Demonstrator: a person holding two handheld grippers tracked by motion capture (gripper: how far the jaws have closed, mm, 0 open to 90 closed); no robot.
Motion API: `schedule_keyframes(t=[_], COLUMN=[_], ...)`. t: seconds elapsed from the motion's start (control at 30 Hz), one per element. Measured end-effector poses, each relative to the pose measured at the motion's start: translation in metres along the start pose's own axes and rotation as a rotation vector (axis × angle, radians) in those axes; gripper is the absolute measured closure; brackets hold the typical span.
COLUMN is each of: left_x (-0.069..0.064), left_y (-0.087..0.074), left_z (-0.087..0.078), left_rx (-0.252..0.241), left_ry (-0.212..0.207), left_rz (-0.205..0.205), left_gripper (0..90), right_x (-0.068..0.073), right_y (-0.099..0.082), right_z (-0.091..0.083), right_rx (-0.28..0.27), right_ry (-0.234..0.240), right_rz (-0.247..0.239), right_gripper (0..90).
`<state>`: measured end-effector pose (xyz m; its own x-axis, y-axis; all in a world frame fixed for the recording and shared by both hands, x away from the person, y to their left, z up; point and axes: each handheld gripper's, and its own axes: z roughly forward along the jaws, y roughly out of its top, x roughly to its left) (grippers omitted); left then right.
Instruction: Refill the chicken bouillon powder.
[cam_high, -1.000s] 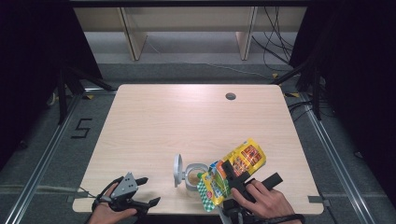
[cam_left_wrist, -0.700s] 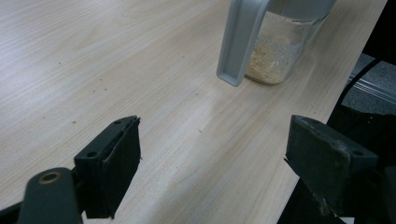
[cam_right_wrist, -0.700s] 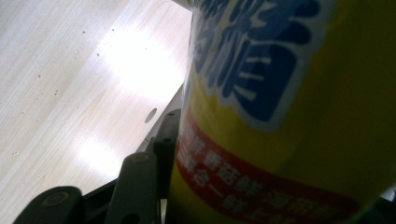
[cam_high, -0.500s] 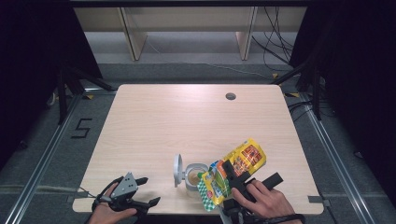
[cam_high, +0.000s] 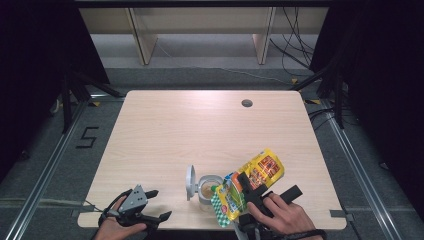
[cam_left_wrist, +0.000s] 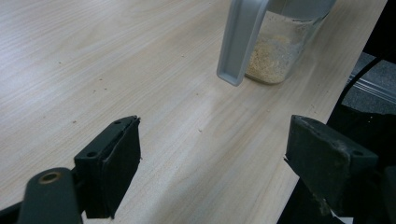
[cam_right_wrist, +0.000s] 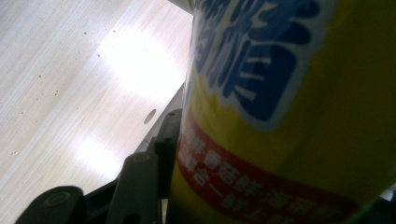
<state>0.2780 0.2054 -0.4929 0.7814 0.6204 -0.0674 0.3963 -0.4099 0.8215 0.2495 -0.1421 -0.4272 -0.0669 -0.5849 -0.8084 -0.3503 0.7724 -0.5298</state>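
Observation:
A clear jar (cam_high: 207, 189) with its grey lid (cam_high: 190, 176) flipped open stands near the table's front edge, pale crumbs in its bottom (cam_left_wrist: 271, 60). My right gripper (cam_high: 260, 192) is shut on a yellow snack bag (cam_high: 250, 182), which is tilted with its lower end over the jar's mouth. The bag's yellow, blue and red print (cam_right_wrist: 289, 112) sits right against the right gripper view's camera. My left gripper (cam_high: 150, 205) rests open at the front left edge, nothing between its pads (cam_left_wrist: 116, 158), the jar a short way ahead of it.
The wooden table (cam_high: 200, 130) has a small round hole (cam_high: 246, 103) at the back right. Shelf legs and cables stand on the floor beyond it. Metal rails run along both sides.

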Motion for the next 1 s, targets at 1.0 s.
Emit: schedule_keyframes(t=[1.0], left_x=[0.0012], left_y=[0.0004], left_z=[-0.0005], left_rx=[0.016], left_ry=[0.002], left_rz=[0.011], left_gripper=[17.4], right_x=[0.0], right_y=[0.0004], right_z=[-0.0002], right_rx=[0.005], right_ry=[-0.003], right_rz=[-0.01], right_gripper=[59.7])
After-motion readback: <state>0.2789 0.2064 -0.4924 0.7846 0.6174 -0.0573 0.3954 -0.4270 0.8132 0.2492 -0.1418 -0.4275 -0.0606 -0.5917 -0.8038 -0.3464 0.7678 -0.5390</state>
